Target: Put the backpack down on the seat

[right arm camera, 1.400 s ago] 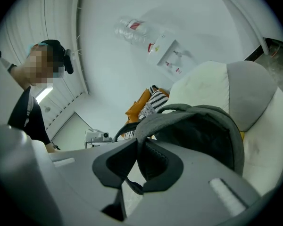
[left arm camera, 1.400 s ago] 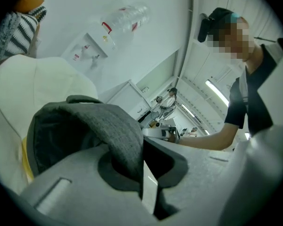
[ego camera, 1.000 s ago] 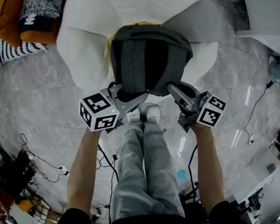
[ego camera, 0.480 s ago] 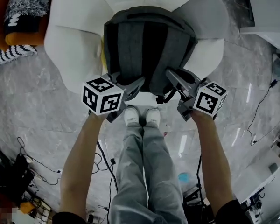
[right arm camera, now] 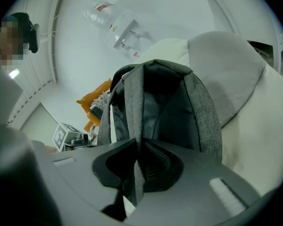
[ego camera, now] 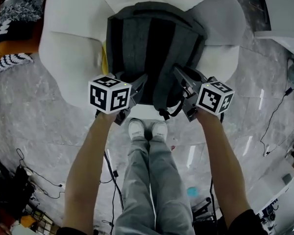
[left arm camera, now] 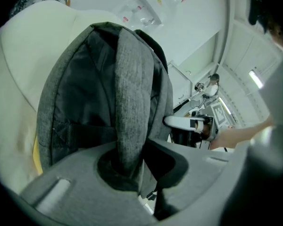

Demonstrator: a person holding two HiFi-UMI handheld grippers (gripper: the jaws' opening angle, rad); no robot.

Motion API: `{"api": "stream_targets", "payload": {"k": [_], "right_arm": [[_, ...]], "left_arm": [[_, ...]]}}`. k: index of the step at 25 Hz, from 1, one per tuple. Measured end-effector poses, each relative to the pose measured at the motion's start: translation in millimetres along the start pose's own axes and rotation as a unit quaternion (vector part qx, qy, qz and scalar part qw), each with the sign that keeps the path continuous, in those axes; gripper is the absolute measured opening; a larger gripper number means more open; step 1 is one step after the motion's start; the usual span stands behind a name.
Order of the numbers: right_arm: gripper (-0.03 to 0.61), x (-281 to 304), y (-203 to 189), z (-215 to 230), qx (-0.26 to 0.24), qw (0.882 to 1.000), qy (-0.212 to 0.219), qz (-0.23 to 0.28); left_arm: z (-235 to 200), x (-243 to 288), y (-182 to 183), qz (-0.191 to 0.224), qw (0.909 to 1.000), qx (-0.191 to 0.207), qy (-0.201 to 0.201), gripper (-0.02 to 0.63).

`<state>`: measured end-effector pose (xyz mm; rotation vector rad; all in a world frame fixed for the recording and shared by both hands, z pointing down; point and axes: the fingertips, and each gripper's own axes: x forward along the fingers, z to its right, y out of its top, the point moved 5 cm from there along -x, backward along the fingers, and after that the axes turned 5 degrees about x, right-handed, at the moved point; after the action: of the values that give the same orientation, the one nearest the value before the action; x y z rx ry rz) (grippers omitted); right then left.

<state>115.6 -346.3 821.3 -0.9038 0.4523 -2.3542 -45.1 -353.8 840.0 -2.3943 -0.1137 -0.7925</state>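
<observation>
**Backpack held by both straps over the white seat**

The grey backpack (ego camera: 154, 53) is hanging upright in the middle of the white padded seat (ego camera: 68, 53). Its strap side is facing the person and its top is leaning toward the far backrest. Its lower end is reaching the near front edge of the cushion; I can't tell whether its weight is on the seat. A strip of yellow (ego camera: 106, 58) is showing between the bag's left side and the padding.

The left gripper (ego camera: 136, 84) is pinching the left shoulder strap (left arm camera: 129, 107) low down, with its jaws pressed onto the grey fabric (left arm camera: 132, 168). The right gripper (ego camera: 183, 80) is doing the same on the other side, its jaws (right arm camera: 137, 168) clamped on the right shoulder strap (right arm camera: 134, 107) where it narrows. Both are angling down and away from the person, one at each lower corner of the bag, with the marker cubes on the near side.

The person is standing right at the front of the seat, arms stretched forward, with white shoes (ego camera: 146, 129) just short of the cushion edge. A grey marble floor (ego camera: 39, 126) is spreading out around the seat, and dark cables (ego camera: 112, 170) are trailing over it near the person's legs. At the far left an orange cushion (ego camera: 7, 48) and a black-and-white patterned cloth (ego camera: 14, 13) are lying beside the seat.
</observation>
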Motion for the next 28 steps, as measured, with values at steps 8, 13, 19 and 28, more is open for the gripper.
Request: {"api": "stream_targets", "payload": {"k": [8, 13, 19, 28], "right_arm": [[0.038, 36.8, 17.2, 45.9, -0.009, 0.998, -0.062, -0.009], [0.049, 60.9, 12.0, 83.8, 0.002, 0.995, -0.099, -0.012], [0.067, 89.7, 2.1, 114.2, 0.02, 0.996, -0.087, 0.009], [0.066, 123.2, -6.2, 146.4, 0.019, 0.996, -0.087, 0.002]], "left_arm": [[-45.1, 33.9, 16.5, -0.022, 0.9995, -0.014, 0.019, 0.029], [-78.1, 60.1, 8.1, -0.007, 0.9971, -0.069, 0.032, 0.029], [-117.8, 81.6, -3.8, 0.011, 0.9948, -0.09, 0.046, 0.032], [-151.9, 116.1, -19.5, 0.039, 0.9921, -0.032, 0.115, 0.028]]}}
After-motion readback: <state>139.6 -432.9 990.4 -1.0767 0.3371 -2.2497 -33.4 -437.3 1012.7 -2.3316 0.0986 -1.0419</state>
